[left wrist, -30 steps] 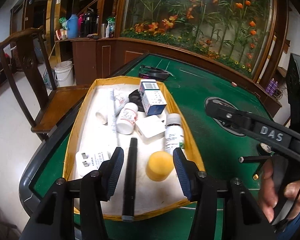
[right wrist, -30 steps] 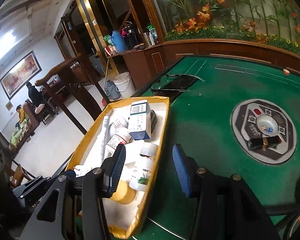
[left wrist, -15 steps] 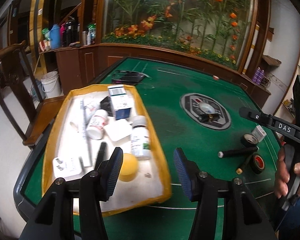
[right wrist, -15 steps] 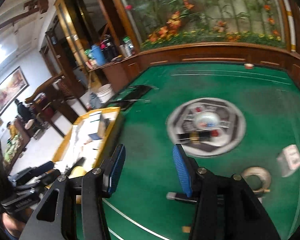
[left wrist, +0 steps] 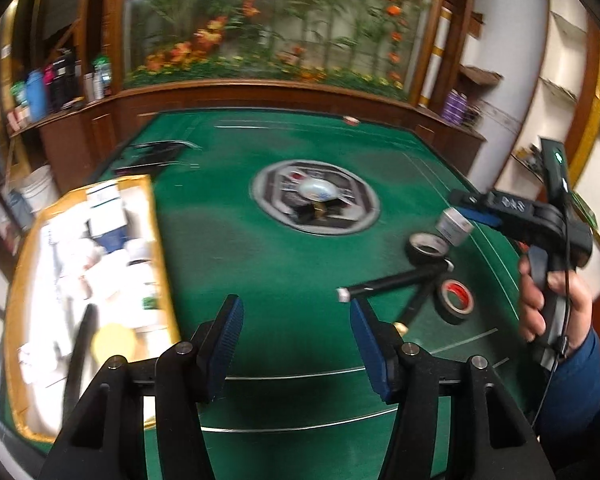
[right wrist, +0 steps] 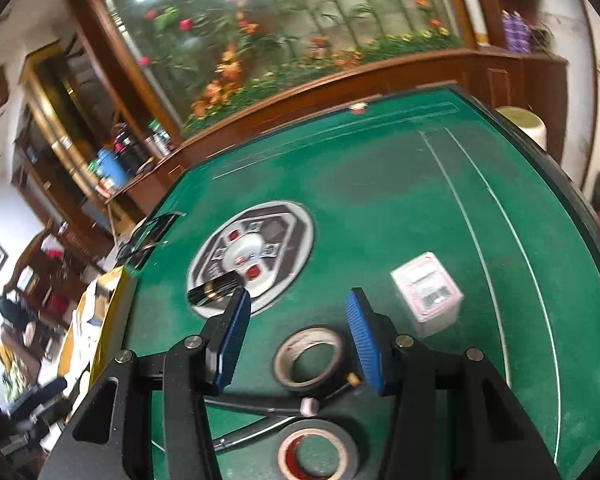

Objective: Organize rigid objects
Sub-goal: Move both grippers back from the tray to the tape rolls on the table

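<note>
A yellow-rimmed tray at the table's left holds bottles, boxes, a yellow round piece and a black pen. My left gripper hovers over bare green felt right of the tray; its jaws are opening with nothing between them. On the right lie a white-cored black tape roll, a red-cored tape roll, a black marker and a pink-white box. My right gripper stands open just above the white-cored roll, gripping nothing.
The round control panel in the middle of the green table carries a small black object. A person's hand holds the right gripper at the right edge. Wooden cabinets and a flower mural line the far side.
Both grippers have swung right, away from the tray. The right one crossed the table to the tape rolls and box. The left one now sits over bare felt beside the tray.
</note>
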Demonstrator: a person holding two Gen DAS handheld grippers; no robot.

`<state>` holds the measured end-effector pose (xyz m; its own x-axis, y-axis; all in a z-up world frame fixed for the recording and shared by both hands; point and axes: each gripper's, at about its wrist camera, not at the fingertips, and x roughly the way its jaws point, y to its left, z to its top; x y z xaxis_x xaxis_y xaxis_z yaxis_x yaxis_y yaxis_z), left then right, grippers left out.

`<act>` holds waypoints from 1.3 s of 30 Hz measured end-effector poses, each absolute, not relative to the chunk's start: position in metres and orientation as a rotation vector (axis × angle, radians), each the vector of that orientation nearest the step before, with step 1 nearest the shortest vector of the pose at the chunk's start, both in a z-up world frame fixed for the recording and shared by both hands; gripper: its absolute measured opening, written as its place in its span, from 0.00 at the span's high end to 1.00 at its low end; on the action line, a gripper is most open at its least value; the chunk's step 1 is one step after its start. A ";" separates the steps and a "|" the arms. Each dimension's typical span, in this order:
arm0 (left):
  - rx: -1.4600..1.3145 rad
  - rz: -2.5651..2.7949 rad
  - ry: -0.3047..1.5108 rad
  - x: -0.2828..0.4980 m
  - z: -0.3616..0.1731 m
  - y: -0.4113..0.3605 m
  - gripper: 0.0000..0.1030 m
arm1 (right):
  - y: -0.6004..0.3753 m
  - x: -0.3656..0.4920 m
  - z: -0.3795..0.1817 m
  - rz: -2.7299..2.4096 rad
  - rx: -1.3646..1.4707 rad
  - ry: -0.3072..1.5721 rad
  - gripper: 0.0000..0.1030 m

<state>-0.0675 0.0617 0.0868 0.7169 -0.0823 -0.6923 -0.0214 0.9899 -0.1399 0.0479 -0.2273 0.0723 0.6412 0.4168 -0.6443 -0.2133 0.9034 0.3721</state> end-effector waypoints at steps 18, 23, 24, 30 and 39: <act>0.241 -0.352 0.935 0.021 0.048 -0.040 0.43 | -0.236 0.051 0.069 0.385 0.374 0.849 0.52; 0.216 -0.400 0.952 0.038 0.044 -0.039 0.43 | -0.237 0.051 0.070 0.395 0.375 0.853 0.52; 0.219 -0.401 0.965 0.043 0.041 -0.040 0.43 | -0.238 0.051 0.071 0.396 0.377 0.853 0.52; 0.181 -0.398 0.981 0.054 0.027 -0.047 0.66 | -0.241 0.052 0.072 0.374 0.373 0.844 0.51; -0.015 -0.257 0.999 0.017 0.024 -0.011 0.86 | -0.238 0.056 0.070 0.336 0.312 0.837 0.38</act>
